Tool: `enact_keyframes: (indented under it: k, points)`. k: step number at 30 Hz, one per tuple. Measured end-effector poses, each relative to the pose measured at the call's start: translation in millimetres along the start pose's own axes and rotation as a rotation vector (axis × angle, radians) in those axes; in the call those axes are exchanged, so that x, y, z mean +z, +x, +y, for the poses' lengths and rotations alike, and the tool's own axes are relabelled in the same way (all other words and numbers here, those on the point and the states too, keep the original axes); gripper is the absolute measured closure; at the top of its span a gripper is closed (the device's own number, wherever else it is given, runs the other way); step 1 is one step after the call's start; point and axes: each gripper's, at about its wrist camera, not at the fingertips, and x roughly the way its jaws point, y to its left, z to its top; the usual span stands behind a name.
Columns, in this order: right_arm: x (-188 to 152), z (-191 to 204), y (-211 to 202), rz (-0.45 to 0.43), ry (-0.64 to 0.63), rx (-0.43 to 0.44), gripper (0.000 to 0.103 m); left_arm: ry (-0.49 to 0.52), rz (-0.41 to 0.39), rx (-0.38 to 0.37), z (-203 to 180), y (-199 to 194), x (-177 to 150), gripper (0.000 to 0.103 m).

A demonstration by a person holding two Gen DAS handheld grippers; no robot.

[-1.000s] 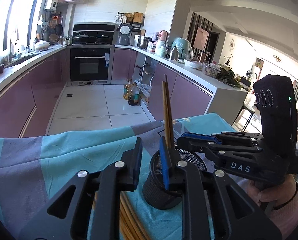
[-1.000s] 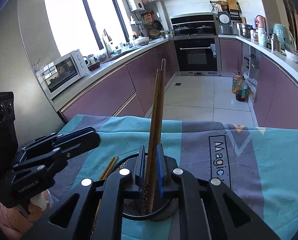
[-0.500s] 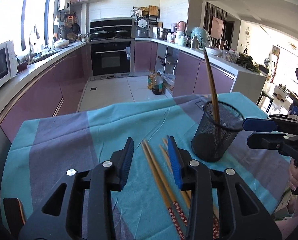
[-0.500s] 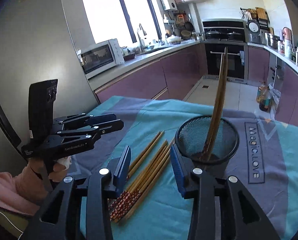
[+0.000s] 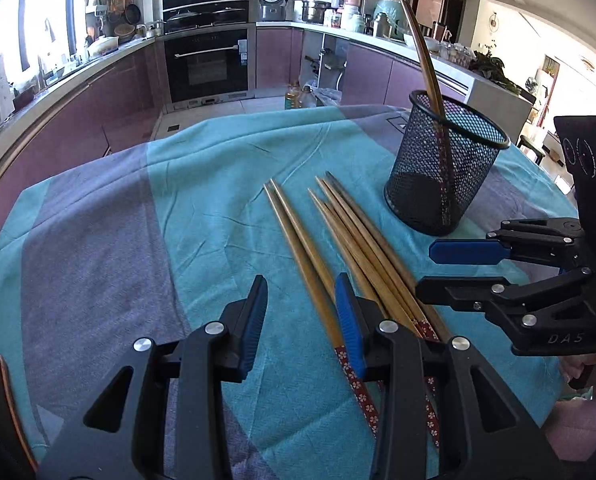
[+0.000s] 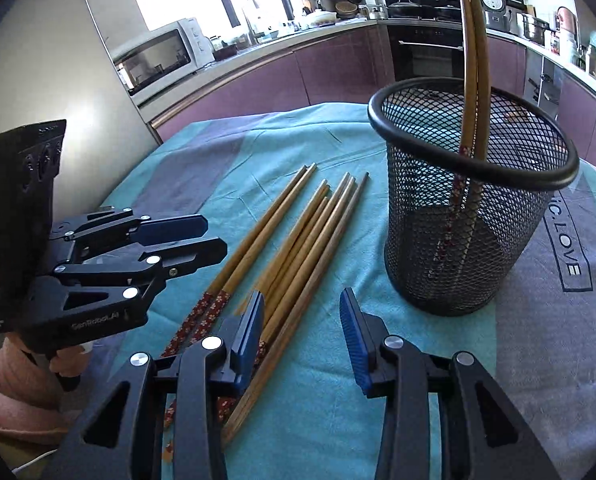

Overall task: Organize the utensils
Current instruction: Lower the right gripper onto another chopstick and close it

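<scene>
My left gripper [image 5: 301, 292] hangs over the cloth-covered table [image 5: 98, 248] with its blue pads [image 5: 348, 320] part-way apart and nothing pressed between them; the nearest pair of chopsticks [image 5: 302, 240] runs up through the gap, closer to the right-hand pad, though I cannot tell whether it touches. My right gripper [image 6: 303, 308] stands about as wide, also empty, with bare teal cloth between its pads and its left pad above the thick ends of the loose pile.

The loose chopsticks [image 6: 298, 236] lie flat on the cloth in a rough fan, tips pointing away from me, patterned red ends (little white flowers on them) toward me. They sit just beside the black mesh cup [image 6: 470, 216], which stands upright on the cloth to their right. One pair [image 6: 472, 52] already stands inside the cup, leaning on its near rim, thin ends up. Each camera sees my other gripper off to the side, near the pile.
</scene>
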Motion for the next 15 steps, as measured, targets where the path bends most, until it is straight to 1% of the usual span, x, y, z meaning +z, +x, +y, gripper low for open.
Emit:
enact_keyframes:
  k: [7,8,10,13,15]
  points:
    - [-4,-2,8,0.005,0.019,-0.031,0.068,-0.003,0.046,0.002,-4,12,-1,0.069]
    - [-4,-2,8,0.005,0.017,-0.035,0.068,-0.007,0.053,0.002,-3,15,-2,0.067]
    - [-4,-2,7,0.007,0.015,-0.045,0.069,-0.016,0.057,-0.010,-2,16,-3,0.067]
    - [-2,-1,10,0.012,0.009,-0.065,0.070,-0.012,0.062,-0.006,-2,18,-2,0.067]
    - [-3,-4,7,0.017,0.007,-0.085,0.071,-0.008,0.068,0.000,-2,19,-3,0.069]
